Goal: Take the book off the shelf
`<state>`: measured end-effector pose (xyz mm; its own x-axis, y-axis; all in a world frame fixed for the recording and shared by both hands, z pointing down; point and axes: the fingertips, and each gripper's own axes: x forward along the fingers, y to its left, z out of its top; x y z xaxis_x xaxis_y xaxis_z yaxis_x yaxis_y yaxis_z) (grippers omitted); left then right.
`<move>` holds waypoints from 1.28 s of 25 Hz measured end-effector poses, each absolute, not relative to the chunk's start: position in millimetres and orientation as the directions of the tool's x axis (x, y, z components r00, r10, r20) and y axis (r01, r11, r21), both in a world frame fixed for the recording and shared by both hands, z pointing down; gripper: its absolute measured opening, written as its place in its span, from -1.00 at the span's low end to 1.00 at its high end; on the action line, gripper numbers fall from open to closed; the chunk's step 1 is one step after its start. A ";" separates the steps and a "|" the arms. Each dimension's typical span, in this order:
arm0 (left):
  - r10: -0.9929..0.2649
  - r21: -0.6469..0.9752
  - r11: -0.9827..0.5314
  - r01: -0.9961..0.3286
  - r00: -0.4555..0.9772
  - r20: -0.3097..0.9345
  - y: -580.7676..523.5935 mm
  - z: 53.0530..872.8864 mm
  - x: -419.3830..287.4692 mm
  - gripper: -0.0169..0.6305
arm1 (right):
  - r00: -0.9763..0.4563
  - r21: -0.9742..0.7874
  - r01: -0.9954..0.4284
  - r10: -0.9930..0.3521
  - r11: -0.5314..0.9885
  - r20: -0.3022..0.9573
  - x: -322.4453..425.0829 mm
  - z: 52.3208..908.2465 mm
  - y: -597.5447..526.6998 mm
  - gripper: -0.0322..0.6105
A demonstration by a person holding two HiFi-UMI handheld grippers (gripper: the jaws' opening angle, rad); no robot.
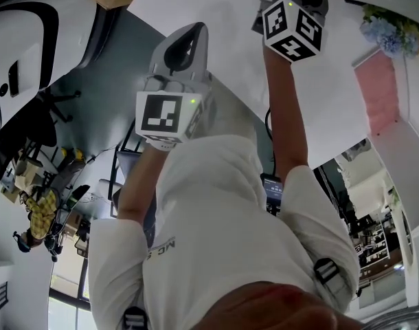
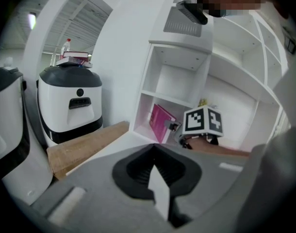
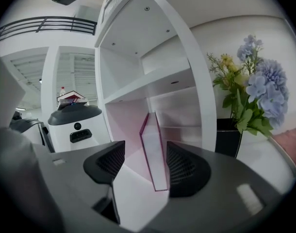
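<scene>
Right gripper [image 3: 144, 168] jaws parted, pink book [image 3: 152, 137] between them, nearer the 3 o'clock pad [image 3: 187, 171]; contact we cannot judge. Its long axis runs 6 to 12, top tipped toward 11, page edge facing us, in the lowest bay of the shelf [image 3: 187, 76]. Left gripper [image 2: 155, 174] clenched, empty.

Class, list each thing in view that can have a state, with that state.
book: leaning on the shelf, not yet removed.
right gripper: open, jaws either side of the book.
left gripper: shut, nothing in it.
flowers: upright in dark pot.
</scene>
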<state>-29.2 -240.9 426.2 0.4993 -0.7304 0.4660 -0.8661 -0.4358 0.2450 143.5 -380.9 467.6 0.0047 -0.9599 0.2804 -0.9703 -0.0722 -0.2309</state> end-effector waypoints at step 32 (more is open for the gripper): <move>-0.740 0.272 -0.368 -0.889 0.458 0.493 -227.0 450.8 -42.1 -0.94 | 0.075 -0.170 -0.976 -0.939 -0.139 0.337 143.8 494.3 -418.4 -0.46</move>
